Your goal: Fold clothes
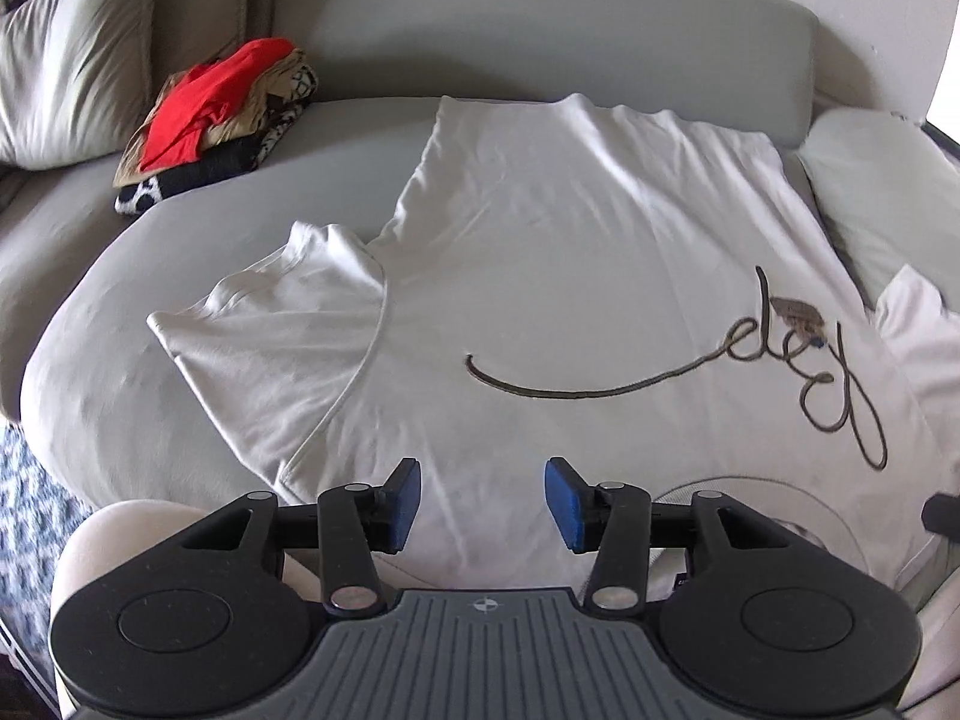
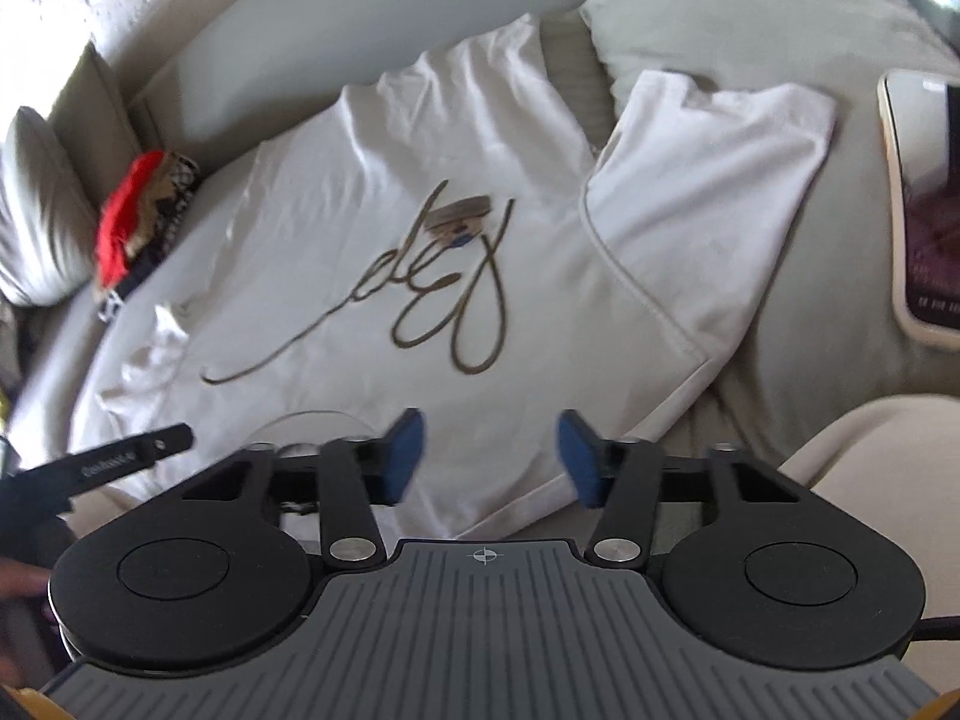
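A white T-shirt (image 1: 540, 252) with dark script lettering lies spread face up on a grey sofa seat, collar toward me, hem at the backrest. Its left sleeve (image 1: 270, 330) sticks out flat. My left gripper (image 1: 483, 501) hovers open over the shoulder area near the collar, nothing between its blue pads. The right wrist view shows the same T-shirt (image 2: 372, 180) with the right sleeve (image 2: 708, 180) spread to the right. My right gripper (image 2: 489, 456) stands open just above the shirt's near edge. A tip of the left gripper (image 2: 120, 456) pokes in at the left.
A pile of folded clothes (image 1: 222, 120), red on top, sits at the back left of the sofa (image 1: 90, 252) beside a pale cushion (image 1: 66, 60). Another cushion (image 1: 882, 180) lies at the right. A phone (image 2: 924, 204) rests on the right cushion. A patterned rug (image 1: 30, 510) shows below.
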Demonstrator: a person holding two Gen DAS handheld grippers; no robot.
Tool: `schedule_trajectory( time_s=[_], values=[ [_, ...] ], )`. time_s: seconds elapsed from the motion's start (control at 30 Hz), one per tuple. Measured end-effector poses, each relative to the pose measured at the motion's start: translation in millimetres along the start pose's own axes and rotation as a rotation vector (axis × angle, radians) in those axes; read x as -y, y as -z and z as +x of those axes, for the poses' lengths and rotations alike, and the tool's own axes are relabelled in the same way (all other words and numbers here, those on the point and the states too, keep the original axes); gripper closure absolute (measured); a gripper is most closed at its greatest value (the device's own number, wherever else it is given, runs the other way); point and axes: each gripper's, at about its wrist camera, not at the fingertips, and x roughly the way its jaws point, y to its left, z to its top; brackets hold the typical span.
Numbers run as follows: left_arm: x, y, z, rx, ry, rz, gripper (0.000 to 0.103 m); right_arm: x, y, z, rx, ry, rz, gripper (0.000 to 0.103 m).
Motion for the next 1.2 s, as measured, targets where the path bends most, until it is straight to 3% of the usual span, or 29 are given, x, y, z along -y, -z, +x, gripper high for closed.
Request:
schedule_trajectory(
  time_s=[0.4,0.83,1.1,1.2],
  values=[
    [4,8,18,-0.055,-0.032,0.047,0.055,-14,-1,7,0.008,0.025,-0.072,0.058],
    [4,20,14,-0.085,-0.01,0.091,0.054,-26,0,8,0.023,0.086,-0.128,0.057],
    [10,30,11,-0.107,-0.004,0.161,0.055,-33,28,26,-0.134,0.159,-0.209,0.055],
    [10,35,7,-0.135,0.004,0.176,0.055,-23,38,26,-0.217,0.188,-0.18,0.063]
  ],
)
